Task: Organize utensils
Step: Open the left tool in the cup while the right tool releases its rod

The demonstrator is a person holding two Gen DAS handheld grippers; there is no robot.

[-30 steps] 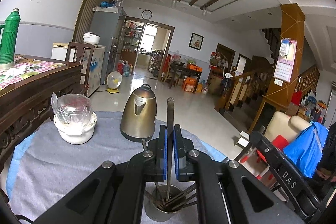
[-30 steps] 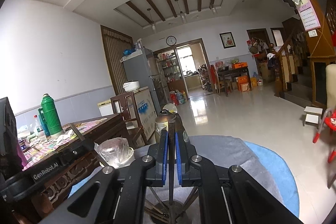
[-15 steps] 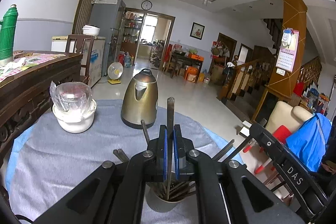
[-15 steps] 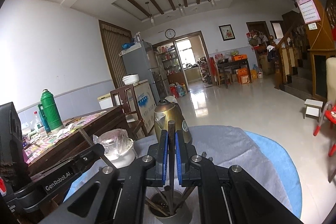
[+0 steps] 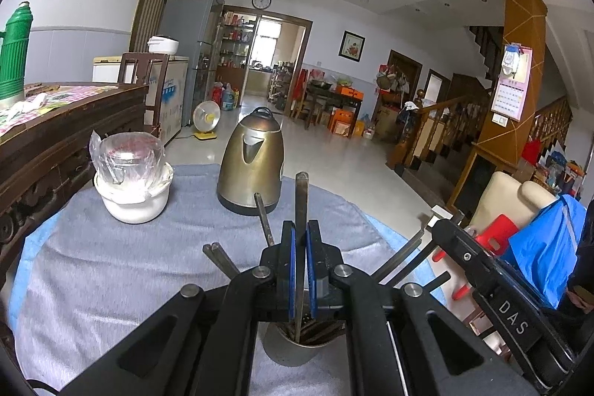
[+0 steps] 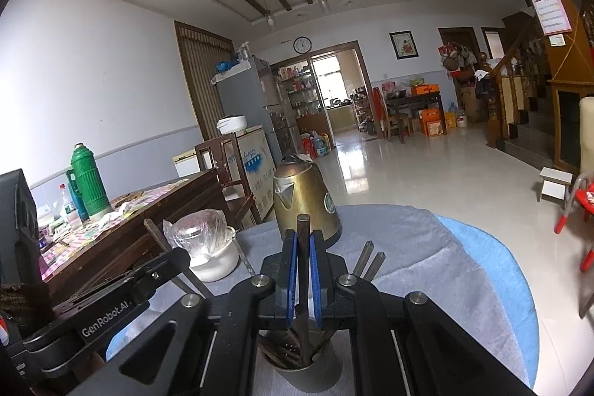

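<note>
Left wrist: left gripper (image 5: 300,262) clenched on a chopstick (image 5: 301,206), upright over metal cup (image 5: 293,351) at 6 o'clock. Right gripper (image 6: 303,270) clamps another chopstick (image 6: 303,232) above same cup; kettle (image 5: 251,162) at 12 o'clock

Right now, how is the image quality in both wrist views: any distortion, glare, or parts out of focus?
Left wrist view: strong fisheye bending with dark corners; daylight glares off the floor behind the kettle; the left gripper and table cloth are sharp. Right wrist view: the same curved distortion; a bright reflection on the floor; the right gripper is in focus, no motion blur.
</note>
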